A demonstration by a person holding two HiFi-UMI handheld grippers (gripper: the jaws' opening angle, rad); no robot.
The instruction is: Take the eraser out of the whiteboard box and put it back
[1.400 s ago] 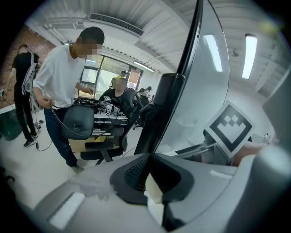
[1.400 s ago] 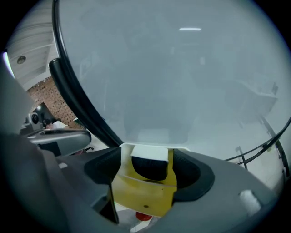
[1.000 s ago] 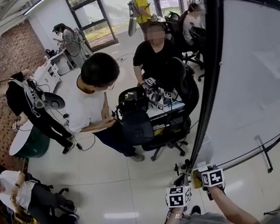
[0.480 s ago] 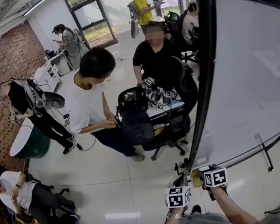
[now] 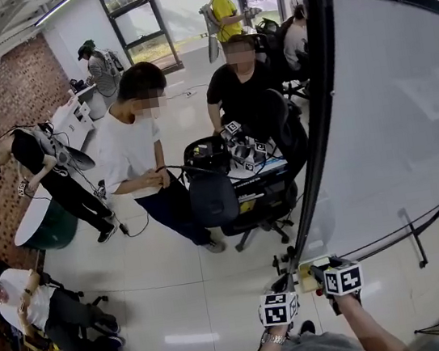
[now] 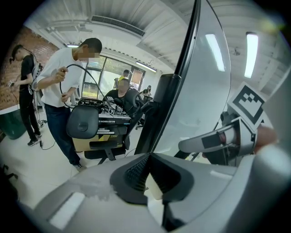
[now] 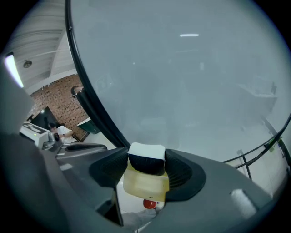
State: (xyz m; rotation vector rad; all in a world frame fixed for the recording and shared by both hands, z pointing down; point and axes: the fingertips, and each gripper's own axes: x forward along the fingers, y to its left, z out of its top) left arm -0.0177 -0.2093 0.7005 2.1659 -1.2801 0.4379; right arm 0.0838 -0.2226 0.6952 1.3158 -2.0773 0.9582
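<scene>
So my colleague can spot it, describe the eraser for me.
Start at the big whiteboard on the right; by the foot of its black frame the right gripper is shut on the eraser. It is a small dark block with a white top, just above the yellowish box.

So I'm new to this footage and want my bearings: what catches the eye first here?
The big whiteboard fills the head view's right side. Near its lower corner, the right gripper is shut on an eraser, white-topped, above a yellowish box. Left of the board, people stand around a chair loaded with gear.
</scene>
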